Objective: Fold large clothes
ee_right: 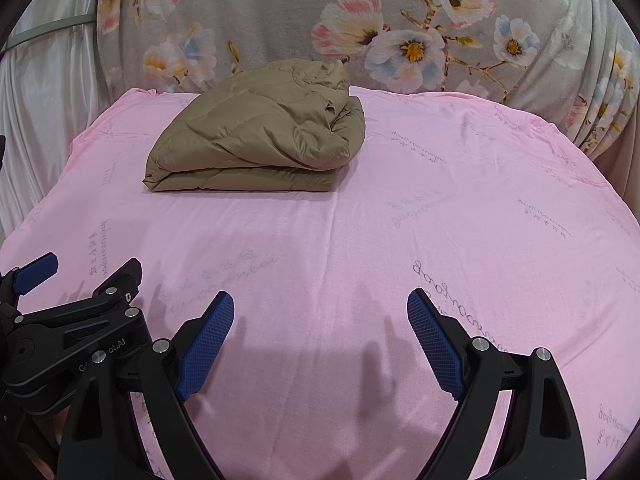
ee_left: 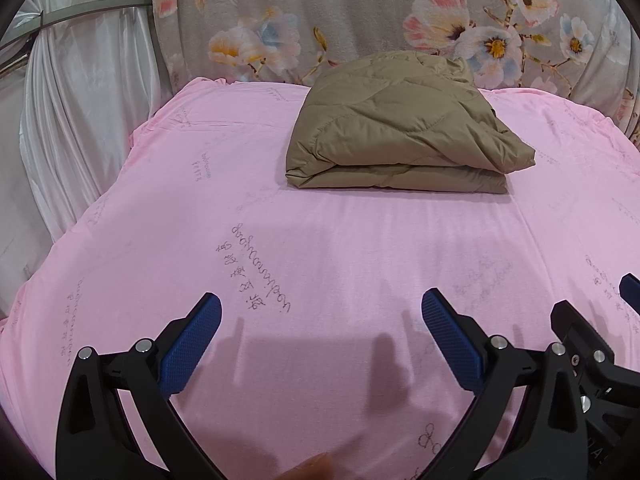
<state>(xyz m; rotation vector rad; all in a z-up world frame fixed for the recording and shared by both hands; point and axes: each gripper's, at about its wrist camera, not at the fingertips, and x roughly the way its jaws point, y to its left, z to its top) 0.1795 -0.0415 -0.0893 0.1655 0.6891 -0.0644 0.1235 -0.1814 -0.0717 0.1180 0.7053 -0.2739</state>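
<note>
Tan quilted jacket point(ee_left: 400, 124) folded on pink sheet point(ee_left: 280, 240) — alone.

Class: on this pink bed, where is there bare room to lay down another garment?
Bare pink sheet lies right of the folded jacket, and in front of it, up to both open grippers. The jacket fills the far left.

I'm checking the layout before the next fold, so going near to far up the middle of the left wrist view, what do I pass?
Left tongs, open → bare pink bedsheet → folded tan quilted jacket → grey floral fabric backdrop.
</note>
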